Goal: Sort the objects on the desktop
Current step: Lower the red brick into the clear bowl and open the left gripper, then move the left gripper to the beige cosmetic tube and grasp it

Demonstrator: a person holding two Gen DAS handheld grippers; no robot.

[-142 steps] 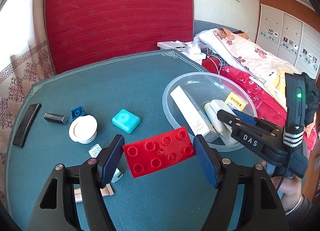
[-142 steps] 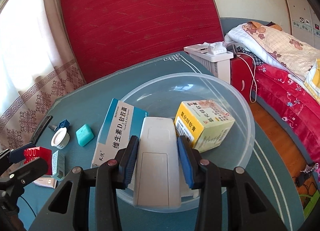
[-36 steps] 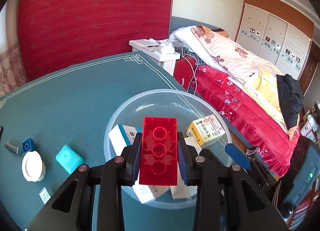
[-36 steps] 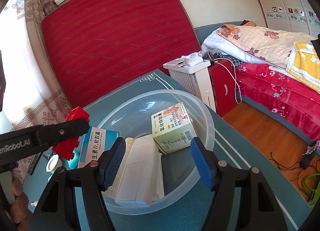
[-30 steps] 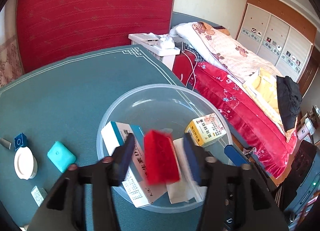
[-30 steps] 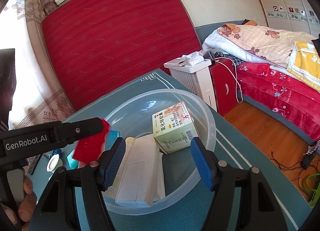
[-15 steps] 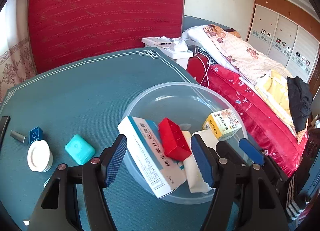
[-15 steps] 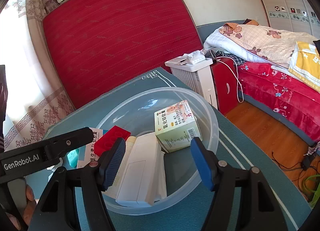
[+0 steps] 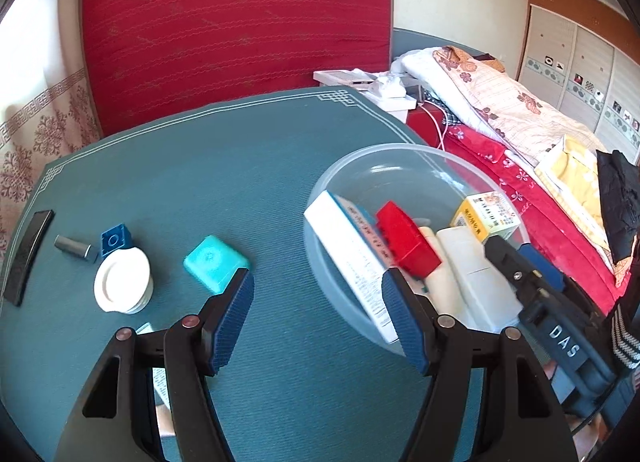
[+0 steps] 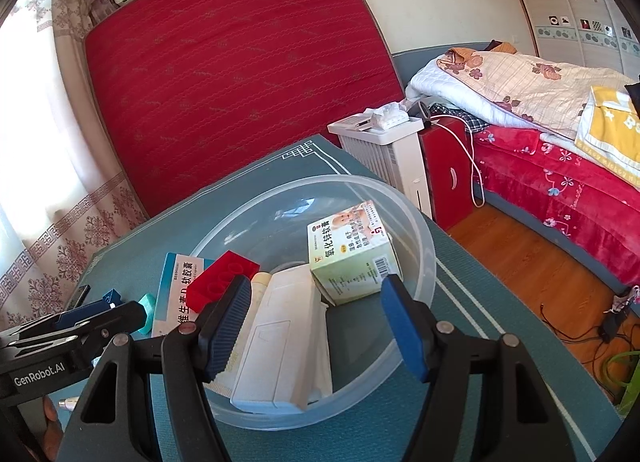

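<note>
Left gripper [image 9: 318,318]: jaws just opened, nothing btwn them, over green tabletop [image 9: 224,182] beside clear bowl [image 9: 400,154]. Right gripper [image 10: 316,326]: jaws apart, empty, at bowl's near rim. Red brick [image 9: 406,244] lies in bowl, tilted against blue-white box [image 9: 352,258]. Teal case [image 9: 214,264], white lid [image 9: 124,282], blue block [image 9: 115,239] on tabletop; small grey item [image 9: 75,248] unclear, poss. a cap.
</note>
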